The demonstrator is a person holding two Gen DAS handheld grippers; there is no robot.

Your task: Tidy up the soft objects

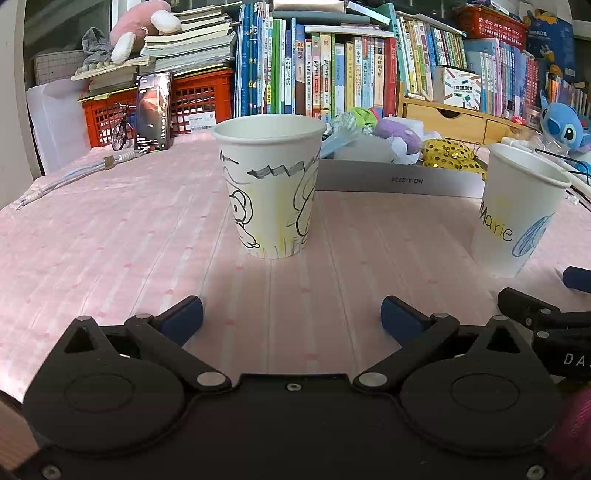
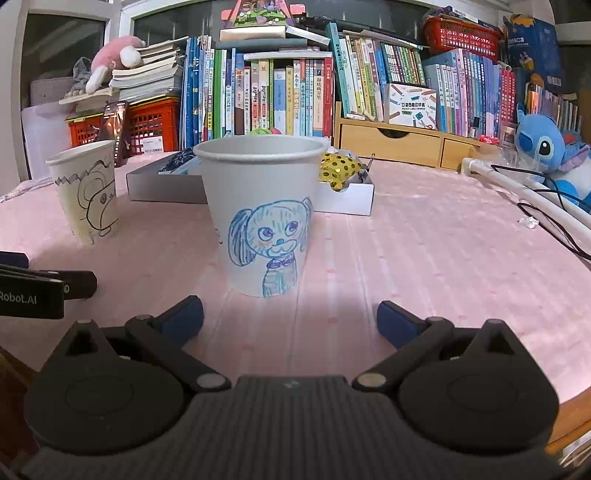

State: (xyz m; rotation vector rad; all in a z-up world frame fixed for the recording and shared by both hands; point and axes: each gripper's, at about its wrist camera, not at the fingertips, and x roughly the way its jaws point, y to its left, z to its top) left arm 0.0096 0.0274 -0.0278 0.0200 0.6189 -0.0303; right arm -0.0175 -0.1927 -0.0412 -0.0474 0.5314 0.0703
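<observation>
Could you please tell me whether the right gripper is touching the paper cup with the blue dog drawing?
Apart. The right wrist view shows the right gripper open, with bare pink tablecloth between its fingertips and the blue dog cup standing ahead.

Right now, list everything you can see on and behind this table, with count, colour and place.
paper cup with black-line drawing: one, white, upright on the pink tablecloth, left
paper cup with blue dog drawing: one, white, upright, right of the first
shallow box: one, grey-white, behind the cups, holding soft items
sequinned soft item: one, gold, at the box's right end
blue plush toy: one, far right
pink plush toy: one, on stacked books, back left
crates: red, back left
phone: one, propped against the crate
books: many, along the back
wooden drawer unit: one, back right
left hand-held gripper: black, blue pads, open
right hand-held gripper: same, open
</observation>
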